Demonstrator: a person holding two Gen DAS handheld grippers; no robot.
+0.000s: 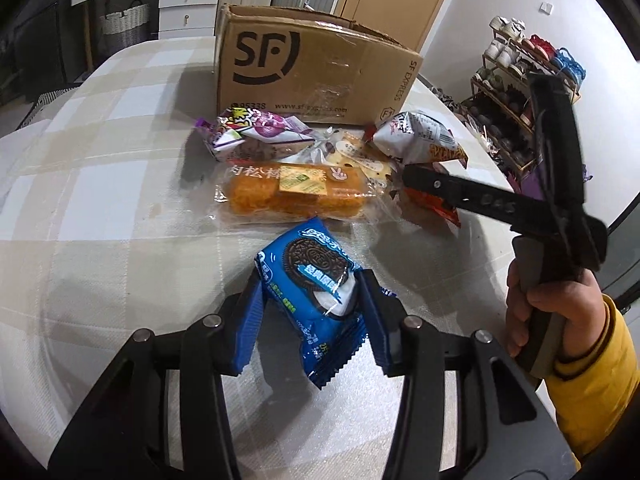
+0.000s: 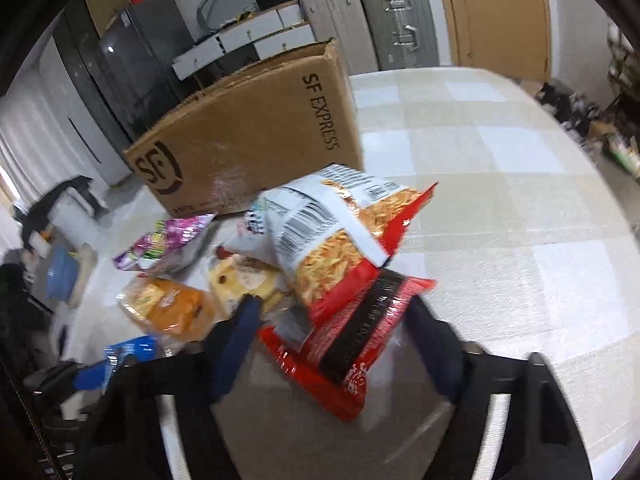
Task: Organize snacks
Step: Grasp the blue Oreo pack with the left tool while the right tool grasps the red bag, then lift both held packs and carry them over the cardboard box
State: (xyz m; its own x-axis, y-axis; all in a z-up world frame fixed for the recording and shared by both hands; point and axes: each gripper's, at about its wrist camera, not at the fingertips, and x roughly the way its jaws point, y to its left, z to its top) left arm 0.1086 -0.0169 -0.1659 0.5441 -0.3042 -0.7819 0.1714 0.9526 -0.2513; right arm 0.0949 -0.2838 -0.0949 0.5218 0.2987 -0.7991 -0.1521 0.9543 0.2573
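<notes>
A: Our left gripper [image 1: 312, 304] has its jaws drawn in on the blue cookie packet [image 1: 316, 280], one pad against each side, so we hold it. The right gripper [image 2: 340, 344] has its jaws part open, astride the near end of the red snack bag [image 2: 344, 344]; the view is blurred, and we cannot tell that the pads press on it yet.

B: So we are at the pick-up step, one snack per hand?

A: That is our reading. The cardboard box [image 1: 312, 68] stands open-topped beyond both sets of jaws, past the heap, and looks like the place for the snacks.

B: What does the next move call for?

A: We judge the right jaws must close firmly on the red bag, then both hands lift clear of the heap and carry over the box rim.

B: How does the packet look?

A: Glossy blue foil with a dark sandwich cookie printed on it, its crimped edge hanging below the left jaws, bulging a little between the pads. Ahead of it lie the orange bread pack [image 1: 296, 192] and a purple wrapper [image 1: 256, 132].
</notes>
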